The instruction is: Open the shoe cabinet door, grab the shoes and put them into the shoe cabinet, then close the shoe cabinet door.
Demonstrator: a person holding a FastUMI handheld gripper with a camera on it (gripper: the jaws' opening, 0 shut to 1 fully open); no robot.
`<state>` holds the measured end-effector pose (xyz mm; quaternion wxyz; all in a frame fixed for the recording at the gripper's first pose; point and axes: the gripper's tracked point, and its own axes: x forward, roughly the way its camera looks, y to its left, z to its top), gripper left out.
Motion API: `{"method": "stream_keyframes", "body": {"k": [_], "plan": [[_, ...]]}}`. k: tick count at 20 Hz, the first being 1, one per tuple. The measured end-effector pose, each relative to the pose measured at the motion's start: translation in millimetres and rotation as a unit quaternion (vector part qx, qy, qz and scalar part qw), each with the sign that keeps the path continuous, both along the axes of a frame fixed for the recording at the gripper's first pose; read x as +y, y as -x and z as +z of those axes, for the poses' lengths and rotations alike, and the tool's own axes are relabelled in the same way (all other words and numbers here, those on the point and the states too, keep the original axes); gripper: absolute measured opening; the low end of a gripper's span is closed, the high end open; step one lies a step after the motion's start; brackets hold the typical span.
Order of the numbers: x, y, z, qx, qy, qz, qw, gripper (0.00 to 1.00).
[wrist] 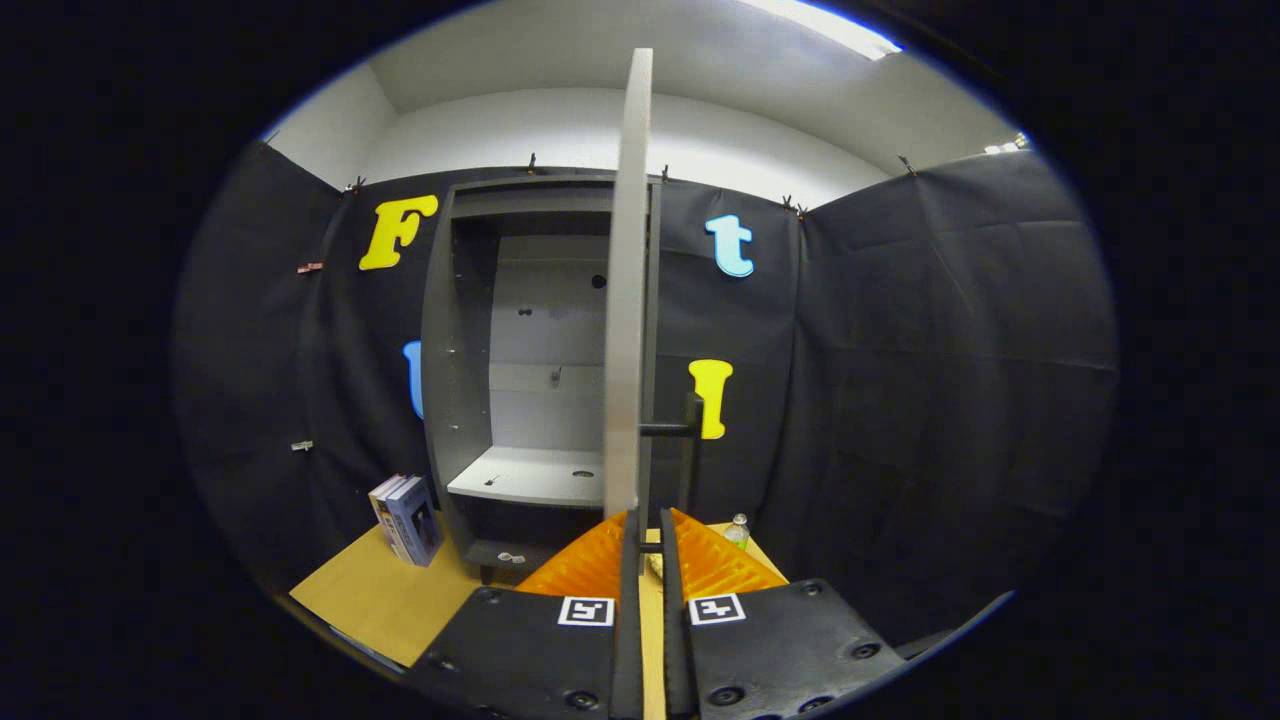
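Shoe cabinet door (pixel 628 290) swung wide, seen edge-on straight ahead of the gripper (pixel 645 535), rising tall from just above the fingertips. Dark bar handle (pixel 690 450) on its right face, standing off on a short post, just beyond the fingers. Orange ribbed fingers (pixel 585 565) drawn nearly together, a thin gap left between them, the door's lower edge and the handle's foot right at that gap (whether both pads actually press on anything: cannot tell).

Likely a stiff, flat panel, light on its hinges, free to swing and easy to overshoot; smooth faces offering little purchase, so best taken by the bar handle or pinched across the thin edge.

Shoe cabinet (pixel 470 350) open to the left of the door, grey, standing on the wooden table (pixel 370 595). Inside: a pale shelf (pixel 525 475) bare apart from small holes or marks, a lower compartment beneath with a small light object (pixel 510 557) at its floor, too small to identify. No shoes on the shelf yet.

Books (pixel 408 518) upright just left of the cabinet. Small bottle (pixel 738 530) on the table to the right, beyond the fingers.
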<state>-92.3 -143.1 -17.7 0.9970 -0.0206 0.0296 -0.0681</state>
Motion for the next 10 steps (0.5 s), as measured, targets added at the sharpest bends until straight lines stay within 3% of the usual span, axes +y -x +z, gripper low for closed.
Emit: {"method": "stream_keyframes", "body": {"k": [4, 10], "plan": [[-2.5, 0.9, -11.7, 0.010, -0.003, 0.000, 1.000, 0.13], [49.0, 2.4, -70.3, 0.050, -0.025, 0.059, 0.997, 0.13]]}}
